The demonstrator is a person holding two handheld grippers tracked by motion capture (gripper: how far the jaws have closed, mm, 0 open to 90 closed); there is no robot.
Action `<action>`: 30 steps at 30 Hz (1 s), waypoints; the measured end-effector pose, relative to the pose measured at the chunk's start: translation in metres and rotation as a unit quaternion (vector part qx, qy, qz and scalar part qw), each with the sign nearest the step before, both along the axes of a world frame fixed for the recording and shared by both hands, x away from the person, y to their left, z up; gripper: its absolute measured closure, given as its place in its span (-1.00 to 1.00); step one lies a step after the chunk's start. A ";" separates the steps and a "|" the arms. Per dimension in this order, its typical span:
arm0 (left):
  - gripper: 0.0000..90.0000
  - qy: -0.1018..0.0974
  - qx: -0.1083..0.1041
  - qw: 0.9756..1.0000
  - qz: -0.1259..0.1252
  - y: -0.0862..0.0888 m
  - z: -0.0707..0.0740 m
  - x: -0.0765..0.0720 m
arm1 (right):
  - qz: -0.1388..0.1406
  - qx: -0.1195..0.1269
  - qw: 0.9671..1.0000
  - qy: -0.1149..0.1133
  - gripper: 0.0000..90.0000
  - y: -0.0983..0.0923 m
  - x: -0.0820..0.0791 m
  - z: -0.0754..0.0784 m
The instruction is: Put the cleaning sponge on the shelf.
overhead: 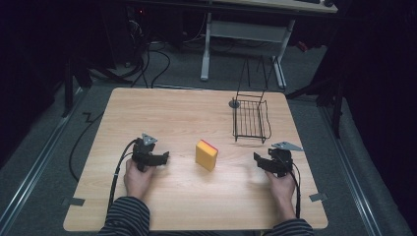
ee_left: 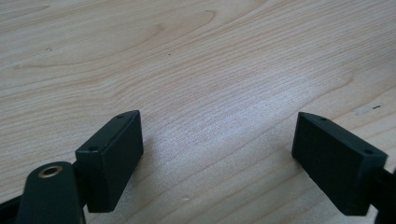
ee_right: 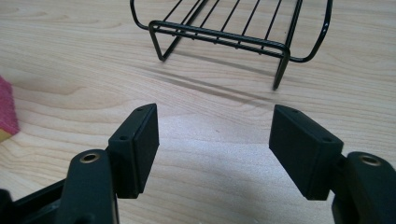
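A yellow sponge with a pink-red top face stands on the wooden table near its middle. To its left, my left gripper rests low over the wood, held by a hand, its jaws wide apart over bare table. My right gripper sits to the sponge's right, also open with nothing between its jaws. A black wire rack stands at the far right; in the right gripper view the rack is just ahead of the jaws, and the sponge's pink edge shows at the left border.
Beyond the table's far edge are a white desk frame and black cables on the grey floor. Cables trail from both grippers toward the near edge. Bare wood lies between the sponge and each gripper.
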State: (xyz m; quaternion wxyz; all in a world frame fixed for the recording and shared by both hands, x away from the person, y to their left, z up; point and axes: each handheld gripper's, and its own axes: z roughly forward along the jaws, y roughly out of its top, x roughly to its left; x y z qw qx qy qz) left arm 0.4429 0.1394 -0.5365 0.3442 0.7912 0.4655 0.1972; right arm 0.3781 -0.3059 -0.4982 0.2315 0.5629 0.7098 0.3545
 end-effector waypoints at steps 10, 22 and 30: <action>-0.62 0.000 0.000 1.000 0.000 0.000 0.000 0.000 | 0.017 0.013 0.999 -0.028 -0.26 0.005 -0.006 0.014; -0.62 0.000 0.000 1.000 0.000 0.000 0.000 0.000 | 0.050 0.024 0.997 -0.058 -0.26 0.018 -0.016 0.033; -0.62 0.000 0.000 1.000 0.000 0.000 0.000 0.000 | 0.087 0.026 0.994 -0.068 -0.26 0.033 -0.023 0.040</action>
